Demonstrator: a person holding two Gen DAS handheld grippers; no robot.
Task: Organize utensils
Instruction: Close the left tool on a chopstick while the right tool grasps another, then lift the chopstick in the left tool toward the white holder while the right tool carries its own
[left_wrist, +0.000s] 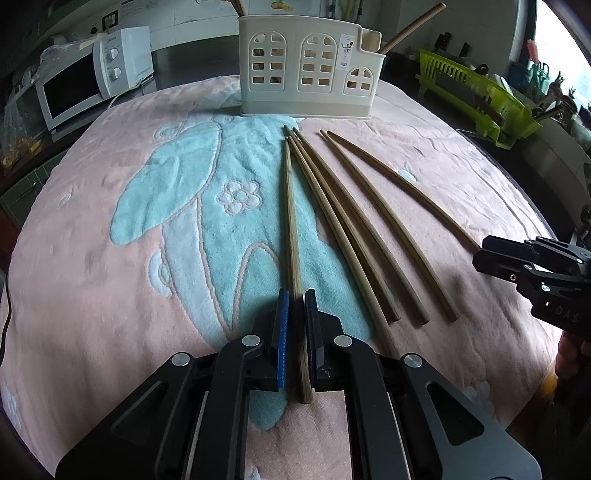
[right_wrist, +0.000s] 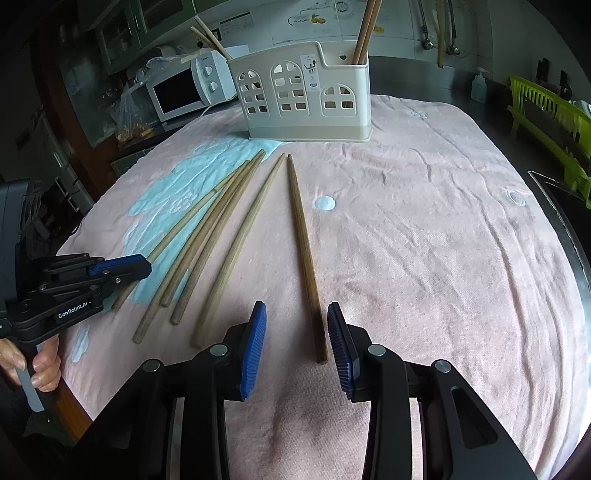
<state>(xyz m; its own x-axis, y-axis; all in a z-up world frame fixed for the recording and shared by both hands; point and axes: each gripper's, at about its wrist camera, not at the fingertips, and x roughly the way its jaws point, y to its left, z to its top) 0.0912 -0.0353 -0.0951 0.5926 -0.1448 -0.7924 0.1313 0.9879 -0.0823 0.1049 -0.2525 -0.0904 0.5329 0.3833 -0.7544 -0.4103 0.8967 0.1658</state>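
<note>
The left hand-held gripper (left_wrist: 297, 321) is clamped on the near end of the leftmost chopstick (left_wrist: 291, 221). The right hand-held gripper (right_wrist: 296, 347) stands open astride the rightmost chopstick (right_wrist: 303, 243), untouched. Both sticks lie on the towel-covered table (right_wrist: 424, 258), pointing lengthwise away toward the cream utensil holder (right_wrist: 306, 99).

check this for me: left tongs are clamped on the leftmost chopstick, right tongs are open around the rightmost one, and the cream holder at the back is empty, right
Not quite: the cream holder is not empty; the right wrist view shows chopsticks standing in it. The rest holds: the left tongs are clamped on the leftmost chopstick, and the right tongs are open around the rightmost one.
</note>
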